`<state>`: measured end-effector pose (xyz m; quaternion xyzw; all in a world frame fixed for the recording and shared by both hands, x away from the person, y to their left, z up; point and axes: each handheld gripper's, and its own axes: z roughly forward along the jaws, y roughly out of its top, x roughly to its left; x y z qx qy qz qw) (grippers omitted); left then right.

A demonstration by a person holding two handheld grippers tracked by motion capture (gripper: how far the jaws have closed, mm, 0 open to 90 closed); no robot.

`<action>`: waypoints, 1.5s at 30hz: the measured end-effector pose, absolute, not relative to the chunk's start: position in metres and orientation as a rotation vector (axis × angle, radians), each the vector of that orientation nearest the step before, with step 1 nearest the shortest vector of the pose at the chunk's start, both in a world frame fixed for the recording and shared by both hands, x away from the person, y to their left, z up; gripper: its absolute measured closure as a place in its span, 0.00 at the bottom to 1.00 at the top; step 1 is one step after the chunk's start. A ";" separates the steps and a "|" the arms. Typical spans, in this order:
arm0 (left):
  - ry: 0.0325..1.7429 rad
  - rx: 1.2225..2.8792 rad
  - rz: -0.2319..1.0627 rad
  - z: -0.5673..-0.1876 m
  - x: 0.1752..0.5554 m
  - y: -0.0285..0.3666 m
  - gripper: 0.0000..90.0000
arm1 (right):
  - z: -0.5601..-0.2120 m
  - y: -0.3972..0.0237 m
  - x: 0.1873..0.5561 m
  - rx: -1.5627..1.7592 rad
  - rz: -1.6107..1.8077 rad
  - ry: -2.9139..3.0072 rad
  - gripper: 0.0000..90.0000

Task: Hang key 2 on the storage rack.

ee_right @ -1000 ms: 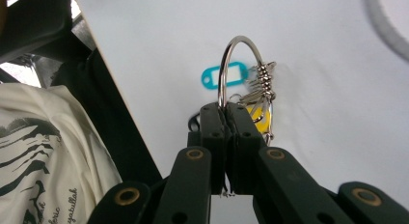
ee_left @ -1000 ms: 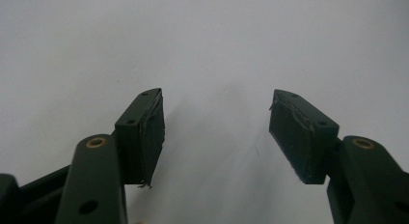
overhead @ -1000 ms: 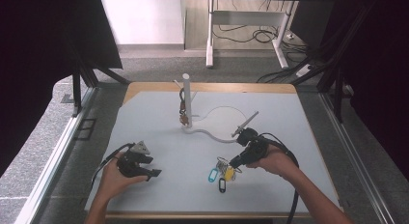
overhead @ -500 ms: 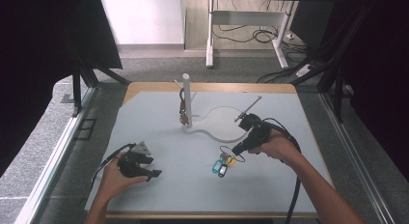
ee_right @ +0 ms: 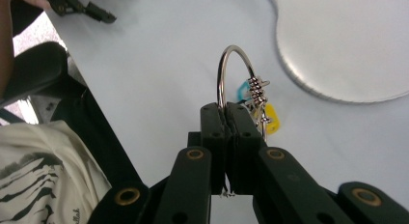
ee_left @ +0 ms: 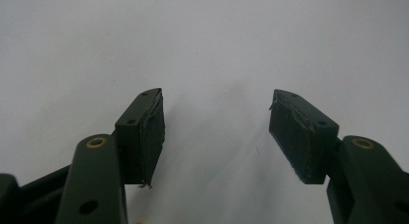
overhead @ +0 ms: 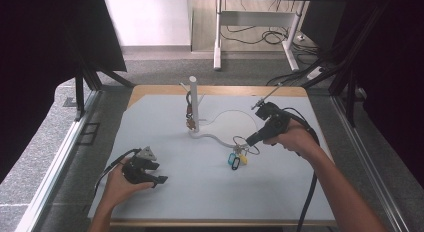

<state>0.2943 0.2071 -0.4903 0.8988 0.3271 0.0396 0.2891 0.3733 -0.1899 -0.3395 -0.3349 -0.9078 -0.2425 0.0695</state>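
My right gripper (overhead: 249,142) is shut on a metal key ring (overhead: 246,144) and holds it above the table, right of the white post stand (overhead: 193,103). Blue (overhead: 233,160) and yellow (overhead: 243,159) tags dangle below the ring. In the right gripper view the right gripper (ee_right: 224,108) pinches the key ring (ee_right: 235,72) at its lower edge, with the tags (ee_right: 270,121) hanging behind. Another bunch of keys (overhead: 189,118) hangs on the post. My left gripper (overhead: 157,177) rests at the front left of the table, and in its own view the left gripper (ee_left: 217,132) is open and empty.
The stand's white curved base plate (overhead: 227,123) lies on the pale blue table mat (overhead: 200,192), between the post and my right hand. Dark frame struts (overhead: 80,87) flank the table. The left gripper (ee_right: 77,7) appears far off in the right gripper view.
My right gripper has lifted the key ring with its tags off the table and carried it up and away, toward the stand. The left hand has stayed still.
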 end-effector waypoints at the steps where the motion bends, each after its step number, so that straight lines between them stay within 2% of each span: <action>1: 0.873 2.399 0.106 -0.490 0.294 0.207 0.42 | -0.337 -0.191 0.375 -1.014 -0.738 -2.732 0.97; 29: 0.872 2.395 0.102 -0.491 0.294 0.206 0.42 | -0.299 -0.198 0.415 -1.143 -0.774 -2.715 0.97; 45: 0.865 2.393 0.100 -0.490 0.294 0.208 0.42 | -0.290 -0.196 0.437 -1.215 -0.793 -2.692 0.97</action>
